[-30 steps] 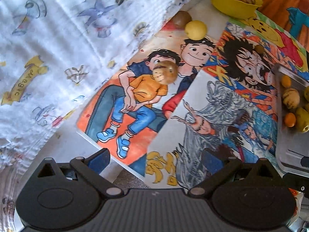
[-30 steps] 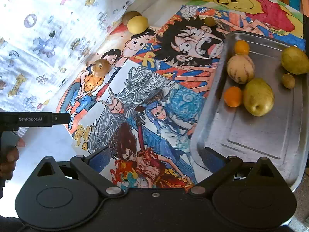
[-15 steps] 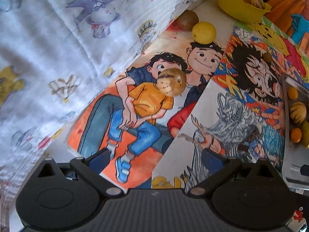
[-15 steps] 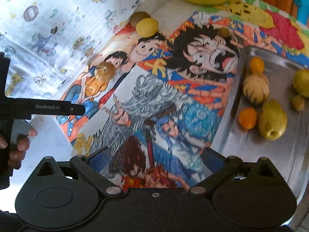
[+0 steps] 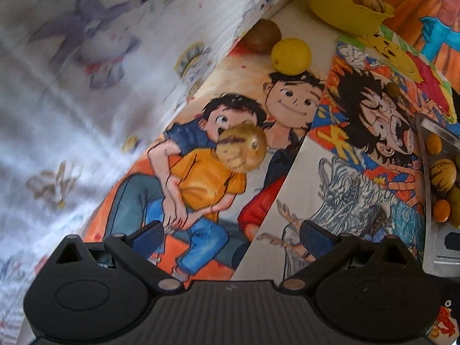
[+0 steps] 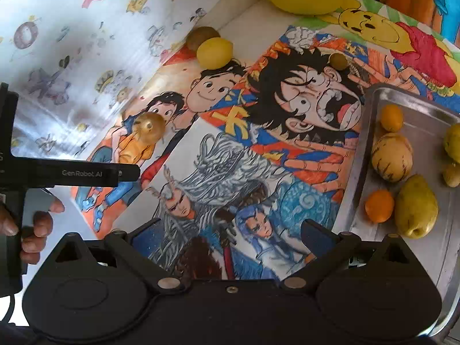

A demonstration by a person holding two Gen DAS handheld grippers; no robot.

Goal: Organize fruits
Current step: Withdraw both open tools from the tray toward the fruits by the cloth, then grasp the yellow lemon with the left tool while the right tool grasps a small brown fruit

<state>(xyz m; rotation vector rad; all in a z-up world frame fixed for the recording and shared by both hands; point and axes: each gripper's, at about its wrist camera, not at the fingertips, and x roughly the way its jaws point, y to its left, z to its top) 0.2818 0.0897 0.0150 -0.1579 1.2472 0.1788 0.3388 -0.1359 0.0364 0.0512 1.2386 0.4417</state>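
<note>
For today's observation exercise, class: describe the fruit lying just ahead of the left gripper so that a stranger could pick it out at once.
Find the cartoon poster of two dark-haired boys, beside the white patterned cloth. On the boy in the orange shirt lies a round tan fruit with dark purple streaks. Unlike the plain yellow fruit and brown fruit farther back, it is streaked and lies alone.

Black claw (image 5: 230, 237), blue-padded fingers (image 5: 148, 237)
</note>
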